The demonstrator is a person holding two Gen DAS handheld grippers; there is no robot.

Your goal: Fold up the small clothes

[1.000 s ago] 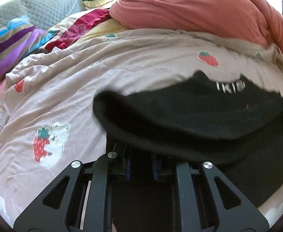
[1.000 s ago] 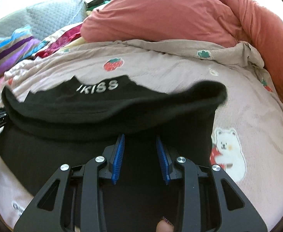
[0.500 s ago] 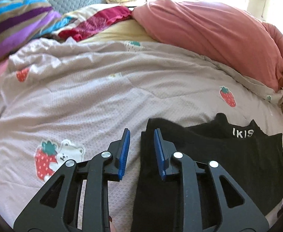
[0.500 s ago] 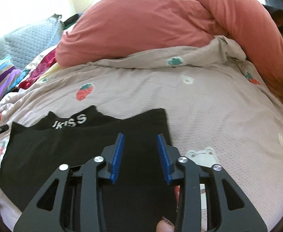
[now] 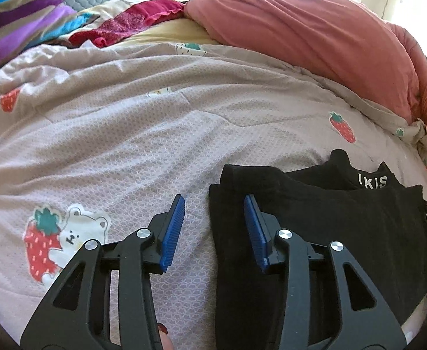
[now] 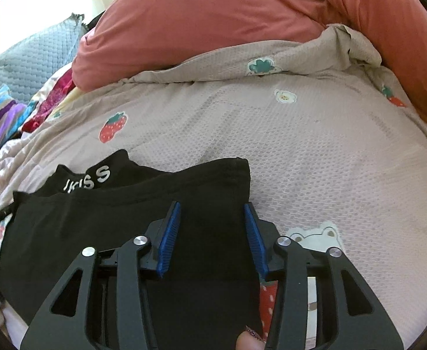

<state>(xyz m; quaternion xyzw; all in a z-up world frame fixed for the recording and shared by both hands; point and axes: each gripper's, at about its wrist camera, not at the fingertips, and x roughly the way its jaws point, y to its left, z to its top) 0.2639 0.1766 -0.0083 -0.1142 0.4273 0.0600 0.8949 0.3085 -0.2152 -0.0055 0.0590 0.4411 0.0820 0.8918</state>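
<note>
A: While both pairs of jaws stand apart, what lies between them?

B: On the left gripper the blue ribbed pads have just been opening. They press on nothing; the left edge of the black knit garment with white lettering at its collar runs up between them, nearer the right pad, with bare quilt showing beside it.

A: And the other one?

B: The right gripper has just been closing a little, yet its pads are parted too, with flat black cloth between them and nothing pinched. The garment's right edge passes close by the right pad.

A: So where is the garment itself?

B: It lies folded flat on the pale pink waffle-textured quilt printed with strawberries and bears, near the person, with the lettered collar at its far edge peeking out from under the top layer. Farther off sit the puffy salmon-pink duvet and the striped purple and blue pillow.

A: Which relation matters for the next move?

B: I judge the piece now runs longer near-to-far than left-to-right, and each gripper hangs over its own side edge, neither much closer than the other. If another fold is wanted, my guess is the near hem goes toward the collar, so both grippers would drop back toward the near corners and bite there together.

A: Any risk?

B: Layers sliding apart if only the top one gets caught.
</note>
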